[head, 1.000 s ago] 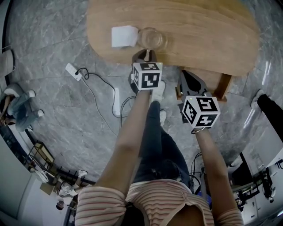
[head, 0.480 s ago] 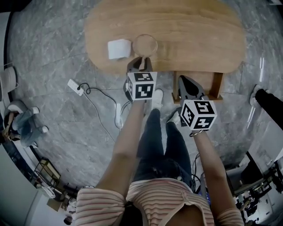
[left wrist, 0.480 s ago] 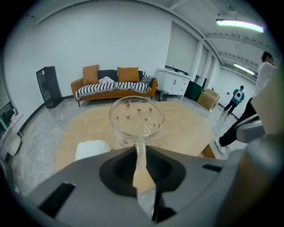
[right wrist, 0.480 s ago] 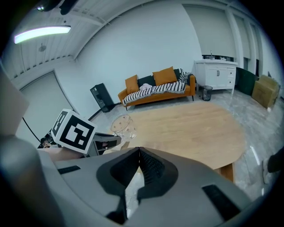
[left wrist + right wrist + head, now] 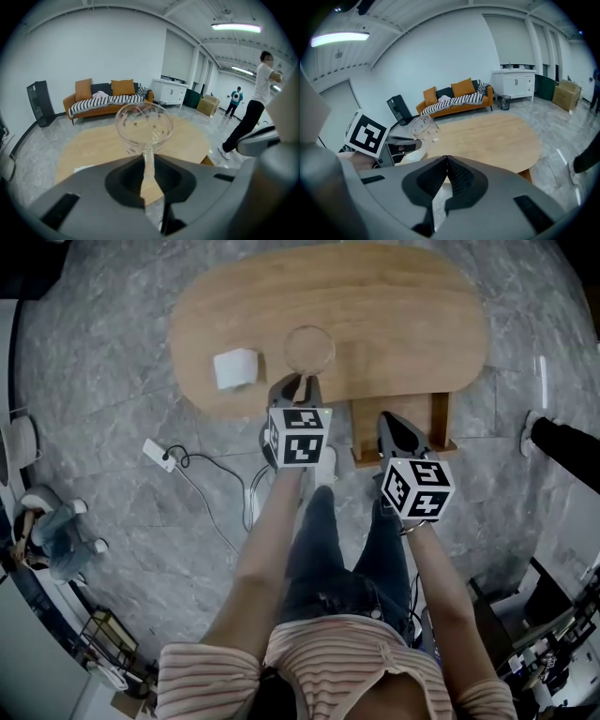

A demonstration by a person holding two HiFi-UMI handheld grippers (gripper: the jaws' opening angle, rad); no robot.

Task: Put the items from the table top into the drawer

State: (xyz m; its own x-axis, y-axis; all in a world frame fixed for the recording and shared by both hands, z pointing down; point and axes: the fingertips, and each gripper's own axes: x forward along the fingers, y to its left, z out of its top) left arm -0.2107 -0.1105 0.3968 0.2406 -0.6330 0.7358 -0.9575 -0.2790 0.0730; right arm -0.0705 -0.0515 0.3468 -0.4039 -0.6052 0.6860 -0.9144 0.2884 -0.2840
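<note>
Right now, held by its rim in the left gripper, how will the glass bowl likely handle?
The glass bowl looks rigid and probably fragile: thin clear walls. The left gripper pinches only one edge, so it may slip or pivot. Its round shape could roll if dropped.

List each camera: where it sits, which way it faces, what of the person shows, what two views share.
Head view: on the person's head, facing steeply down at the wooden table and floor; shows arms, legs.
Left gripper view: on the left gripper, facing across the table toward the sofa; its jaws grip a clear glass.
Right gripper view: on the right gripper, facing likewise; jaws shut, empty.
Both gripper views share glass, table, sofa.
</note>
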